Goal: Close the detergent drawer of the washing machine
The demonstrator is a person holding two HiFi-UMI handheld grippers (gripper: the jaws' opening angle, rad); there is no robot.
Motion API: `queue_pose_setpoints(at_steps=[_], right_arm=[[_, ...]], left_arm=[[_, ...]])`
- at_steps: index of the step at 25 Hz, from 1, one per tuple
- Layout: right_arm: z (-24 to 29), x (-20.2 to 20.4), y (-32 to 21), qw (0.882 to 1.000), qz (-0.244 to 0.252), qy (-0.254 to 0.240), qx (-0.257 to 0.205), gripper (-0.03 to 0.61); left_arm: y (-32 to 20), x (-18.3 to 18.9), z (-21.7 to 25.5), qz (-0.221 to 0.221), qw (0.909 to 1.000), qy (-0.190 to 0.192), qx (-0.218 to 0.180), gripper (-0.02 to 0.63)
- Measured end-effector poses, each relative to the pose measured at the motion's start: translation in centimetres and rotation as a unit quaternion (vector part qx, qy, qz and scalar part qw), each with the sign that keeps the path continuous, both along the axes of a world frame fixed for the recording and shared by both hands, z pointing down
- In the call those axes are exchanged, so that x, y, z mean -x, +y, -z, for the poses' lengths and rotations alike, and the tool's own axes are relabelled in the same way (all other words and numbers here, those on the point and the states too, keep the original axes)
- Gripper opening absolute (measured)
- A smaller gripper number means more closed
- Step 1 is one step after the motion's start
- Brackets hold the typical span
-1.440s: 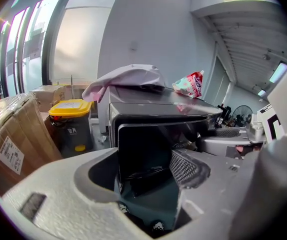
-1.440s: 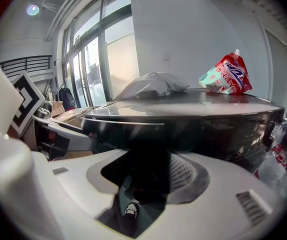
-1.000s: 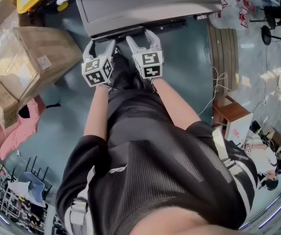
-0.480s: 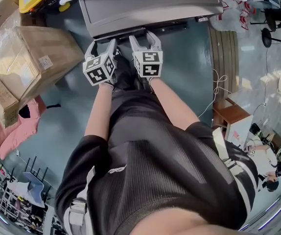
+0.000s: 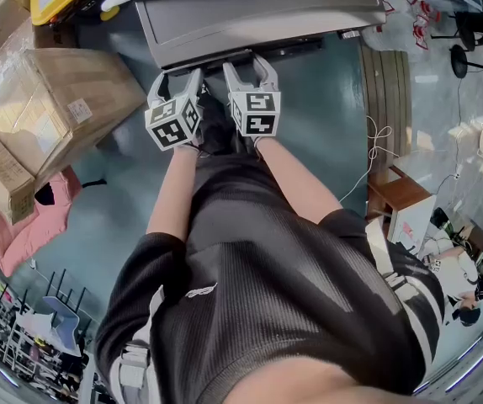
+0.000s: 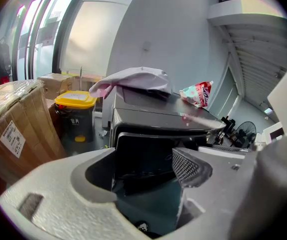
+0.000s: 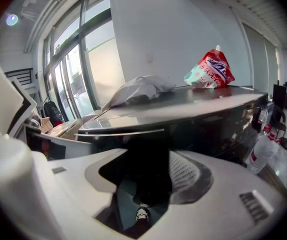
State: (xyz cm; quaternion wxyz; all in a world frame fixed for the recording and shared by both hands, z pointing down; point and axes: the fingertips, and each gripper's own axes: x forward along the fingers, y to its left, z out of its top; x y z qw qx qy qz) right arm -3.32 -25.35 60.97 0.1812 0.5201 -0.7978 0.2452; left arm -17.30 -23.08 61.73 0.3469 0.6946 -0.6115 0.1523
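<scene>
With the left gripper (image 5: 177, 78) and right gripper (image 5: 247, 64) both gaping empty (the right's jaws just narrowed slightly, nothing pinched between them), press their tips squarely on the drawer (image 5: 208, 58) jutting from the washing machine's (image 5: 258, 7) front edge, pushing evenly.

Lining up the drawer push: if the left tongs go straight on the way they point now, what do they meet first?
Most likely the washing machine's dark front panel, framed between the open left tongs. Nothing shows in between, though depth is hard to judge.
</scene>
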Motion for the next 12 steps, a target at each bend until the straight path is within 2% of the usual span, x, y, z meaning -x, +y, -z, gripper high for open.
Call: queue_pose_setpoints(at_steps=[12], right_arm=[[-0.05,-0.05,-0.1,1.0,-0.002,0.004,-0.004,0.235]], left_arm=[[-0.18,-0.03,-0.09,-0.008,0.9999,0.004,0.005,0.36]])
